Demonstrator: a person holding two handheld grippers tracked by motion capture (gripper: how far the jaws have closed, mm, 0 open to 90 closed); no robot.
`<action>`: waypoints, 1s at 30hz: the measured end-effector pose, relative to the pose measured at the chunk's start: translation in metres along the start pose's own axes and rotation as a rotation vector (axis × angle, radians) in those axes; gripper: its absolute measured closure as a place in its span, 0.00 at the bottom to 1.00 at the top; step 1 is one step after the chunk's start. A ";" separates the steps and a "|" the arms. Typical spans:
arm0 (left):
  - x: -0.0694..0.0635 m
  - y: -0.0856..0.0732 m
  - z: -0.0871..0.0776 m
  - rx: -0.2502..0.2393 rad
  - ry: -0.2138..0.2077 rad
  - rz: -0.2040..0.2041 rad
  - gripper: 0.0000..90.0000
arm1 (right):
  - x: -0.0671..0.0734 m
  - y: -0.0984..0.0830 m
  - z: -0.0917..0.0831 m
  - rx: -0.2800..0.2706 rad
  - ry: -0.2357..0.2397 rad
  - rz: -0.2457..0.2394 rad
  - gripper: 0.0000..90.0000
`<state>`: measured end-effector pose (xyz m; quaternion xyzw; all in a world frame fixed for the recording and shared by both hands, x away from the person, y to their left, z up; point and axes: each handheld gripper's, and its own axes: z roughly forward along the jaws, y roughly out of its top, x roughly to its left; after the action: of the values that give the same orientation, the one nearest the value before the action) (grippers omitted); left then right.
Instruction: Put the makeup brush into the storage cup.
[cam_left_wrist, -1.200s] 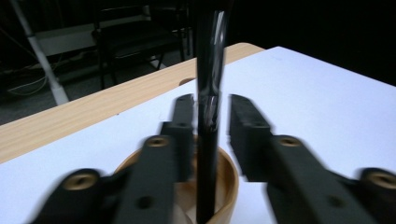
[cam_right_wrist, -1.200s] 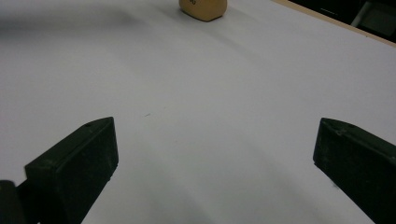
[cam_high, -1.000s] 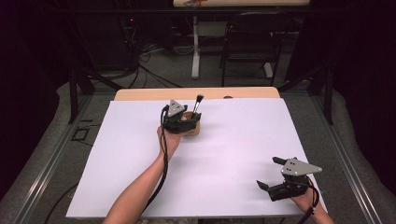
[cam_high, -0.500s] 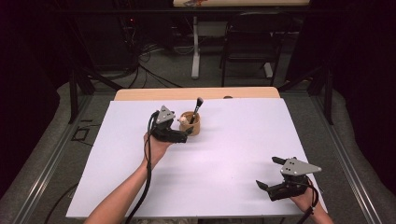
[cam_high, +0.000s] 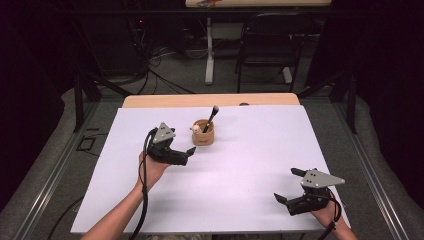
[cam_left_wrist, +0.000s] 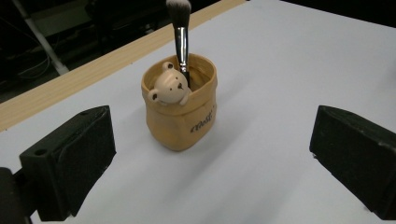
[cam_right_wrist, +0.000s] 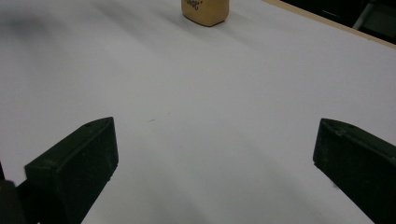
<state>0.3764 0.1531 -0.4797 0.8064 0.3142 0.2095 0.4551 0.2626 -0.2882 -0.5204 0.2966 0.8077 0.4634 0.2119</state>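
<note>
Left gripper (cam_high: 187, 151) backed off the holder toward 8 o'clock since a second ago, jaws just opened wide, nothing between them.

Bear-faced tan cup (cam_high: 203, 132) stands upright on the white tabletop (cam_high: 250, 200), up toward 12 o'clock of centre, same spot as before. Makeup brush (cam_high: 211, 117) is in it, bristles up, leaning toward 1 o'clock. From the left gripper view the cup (cam_left_wrist: 180, 109) sits ahead of the black pads, apart from both, brush handle (cam_left_wrist: 181, 39) behind the bear head. Reads as a release: brush drop-off looks done, left hand retreating. Right gripper (cam_high: 289, 186) parked at 5 o'clock near the front edge, jaws wide and empty, unmoved; cup base (cam_right_wrist: 206, 11) shows far off at 12 in its view.
</note>
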 end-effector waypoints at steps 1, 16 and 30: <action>-0.001 -0.001 -0.002 0.003 -0.002 0.004 0.00 | 0.000 0.000 -0.001 0.000 -0.001 0.004 0.00; -0.016 -0.017 -0.033 0.047 -0.037 0.040 0.01 | 0.001 -0.001 -0.005 -0.015 -0.003 0.013 0.00; -0.015 -0.043 -0.067 0.012 0.000 -0.009 0.00 | 0.002 -0.002 -0.005 -0.020 0.001 0.007 0.00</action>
<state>0.3102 0.1996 -0.4843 0.8077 0.3191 0.2054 0.4512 0.2575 -0.2905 -0.5195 0.2970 0.8021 0.4722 0.2131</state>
